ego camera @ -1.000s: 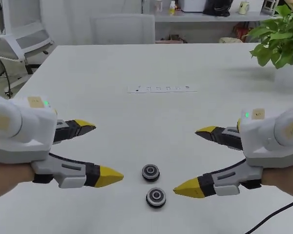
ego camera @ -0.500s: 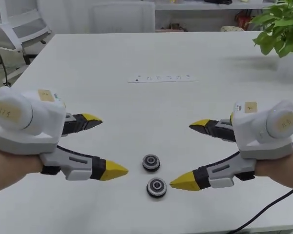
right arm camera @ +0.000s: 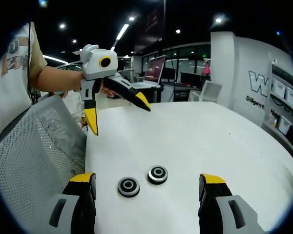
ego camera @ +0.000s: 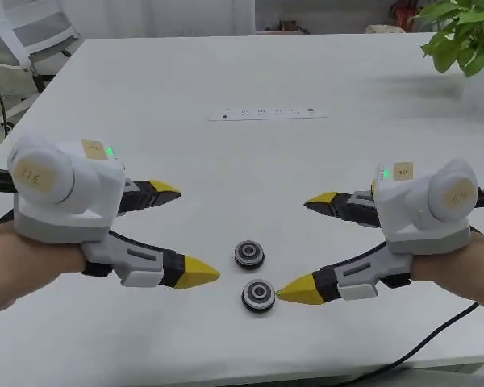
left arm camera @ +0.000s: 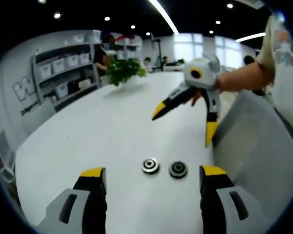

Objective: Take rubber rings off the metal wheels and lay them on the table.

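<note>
Two wheels are counted, both lying flat on the white table (ego camera: pixel 242 169) near its front edge: a far wheel (ego camera: pixel 248 254) and a near wheel (ego camera: pixel 258 295), close together but apart. Each is seen as a small disc with a bright metal hub and a hole at its centre, and with a dark rubber ring seated around the rim. No loose ring is laid on the table.

Two grippers are held, one in each hand. The left gripper (ego camera: pixel 195 234) is kept spread wide, its yellow-tipped jaws clasping nothing, to the left of the wheels. The right gripper (ego camera: pixel 293 248) is likewise spread wide and empty; its lower tip is just beside the near wheel, and contact cannot be judged. In each gripper view both wheels are framed between that gripper's own jaws, a little ahead of the tips.

One green lamp is lit on each gripper. Pale stickers are fixed to both bodies, but their writing is too small to be read. On a wall in the right gripper view a large "W" and a word resembling "Diligent" can be made out.

One power strip (ego camera: pixel 262 114) is set into the mid-table, one plant (ego camera: pixel 464 36) stands at the far right corner, and one black cable (ego camera: pixel 419 347) trails over the front edge.
</note>
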A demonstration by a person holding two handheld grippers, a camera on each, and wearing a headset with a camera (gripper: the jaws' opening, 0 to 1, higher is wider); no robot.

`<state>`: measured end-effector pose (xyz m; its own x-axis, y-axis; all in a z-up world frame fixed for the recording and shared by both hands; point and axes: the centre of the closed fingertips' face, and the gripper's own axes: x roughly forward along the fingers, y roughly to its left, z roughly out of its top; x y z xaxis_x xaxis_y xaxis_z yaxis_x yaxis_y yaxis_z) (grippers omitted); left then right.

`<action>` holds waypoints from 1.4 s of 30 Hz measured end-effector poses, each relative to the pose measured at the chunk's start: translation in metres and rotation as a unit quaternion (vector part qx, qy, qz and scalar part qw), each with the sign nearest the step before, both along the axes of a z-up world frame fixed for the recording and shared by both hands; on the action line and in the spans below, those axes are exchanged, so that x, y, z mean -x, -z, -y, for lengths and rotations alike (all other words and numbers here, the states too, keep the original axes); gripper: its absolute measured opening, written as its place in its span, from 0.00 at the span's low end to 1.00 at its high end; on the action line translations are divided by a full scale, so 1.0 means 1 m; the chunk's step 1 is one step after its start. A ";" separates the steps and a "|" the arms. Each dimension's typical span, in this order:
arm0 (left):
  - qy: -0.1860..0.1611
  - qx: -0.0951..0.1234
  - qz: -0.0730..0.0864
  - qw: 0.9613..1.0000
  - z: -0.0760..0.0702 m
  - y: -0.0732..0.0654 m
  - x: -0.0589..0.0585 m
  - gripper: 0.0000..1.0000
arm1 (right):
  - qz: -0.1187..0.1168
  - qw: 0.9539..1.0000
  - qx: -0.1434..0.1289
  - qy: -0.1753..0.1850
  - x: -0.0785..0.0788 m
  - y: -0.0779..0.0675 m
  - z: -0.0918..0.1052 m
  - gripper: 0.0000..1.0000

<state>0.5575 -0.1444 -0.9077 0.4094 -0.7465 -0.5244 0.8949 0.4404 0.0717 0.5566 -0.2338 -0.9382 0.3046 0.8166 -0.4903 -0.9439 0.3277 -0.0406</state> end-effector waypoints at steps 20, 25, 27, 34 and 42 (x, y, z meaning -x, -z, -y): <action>0.024 -0.012 -0.012 1.000 0.013 0.019 0.004 0.71 | -0.008 0.999 0.021 -0.028 0.005 0.021 -0.006 0.71; 0.028 -0.014 -0.017 0.999 0.016 0.025 0.007 0.70 | -0.011 0.999 0.027 -0.037 0.008 0.027 -0.008 0.67; 0.031 -0.017 -0.018 0.999 0.018 0.027 0.008 0.69 | -0.012 0.999 0.029 -0.041 0.009 0.029 -0.009 0.64; 0.042 -0.027 -0.026 0.998 0.021 0.038 0.012 0.67 | -0.017 0.998 0.038 -0.056 0.014 0.038 -0.011 0.58; 0.057 -0.033 -0.033 0.997 0.030 0.045 0.015 0.63 | -0.026 0.997 0.043 -0.066 0.016 0.046 -0.013 0.50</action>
